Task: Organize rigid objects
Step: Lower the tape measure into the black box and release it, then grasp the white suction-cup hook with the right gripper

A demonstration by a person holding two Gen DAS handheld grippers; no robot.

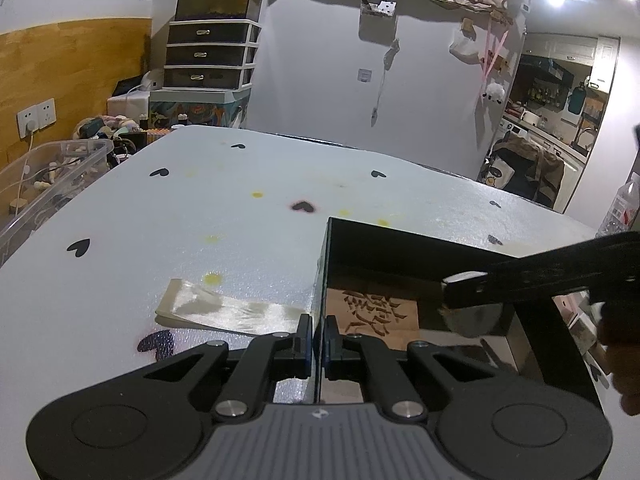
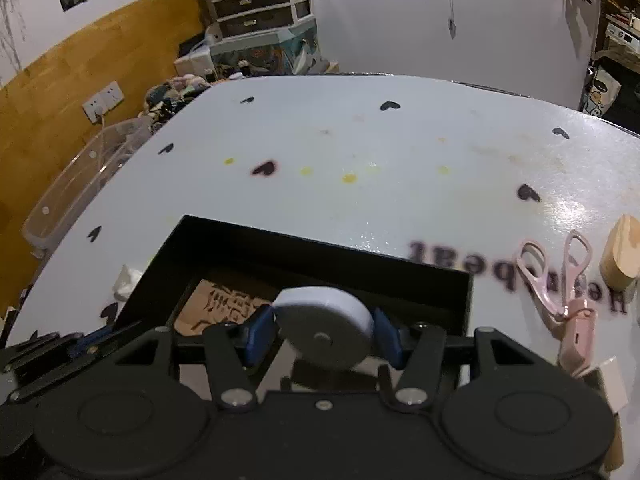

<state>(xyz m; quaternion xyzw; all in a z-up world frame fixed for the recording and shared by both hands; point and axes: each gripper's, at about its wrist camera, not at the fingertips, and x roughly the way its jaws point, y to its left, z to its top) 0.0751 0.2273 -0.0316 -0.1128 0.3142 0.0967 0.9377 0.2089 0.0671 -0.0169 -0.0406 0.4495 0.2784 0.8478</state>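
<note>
The right gripper [image 2: 326,330] is closed on a white disc-shaped object [image 2: 326,326], probably a tape measure; the blue pads press its rim from both sides and its flat face with the central rivet faces the camera. No earlier state is available for comparison. The disc hangs directly above the open black box [image 2: 400,276], so the governing relation is vertical: the box interior lies straight below the held object, with the near wall at the fingertips and the far wall just beyond. The disc has no long axis, so orientation at release appears non-critical; in this judgement, only a short descent and release remain.

The left gripper [image 1: 318,338] is fully closed on the left wall of the black box [image 1: 400,236], one finger outside and one inside, and steadies it. The right gripper is the nearer to the box interior.

Inside the box, a brown card with cut-out characters [image 2: 224,300] lies flat on the floor. The drop zone beside it is partly hidden by the disc.

View differences: the left wrist view shows the disc [image 1: 472,316] from the side, above the box floor, plus a clear plastic wrapper [image 1: 224,308] on the table just left of the box. The right wrist view alone shows pink scissors [image 2: 556,276] and a wooden block [image 2: 622,252], well to the right on the white table [image 2: 360,128], not yet stowed.
</note>
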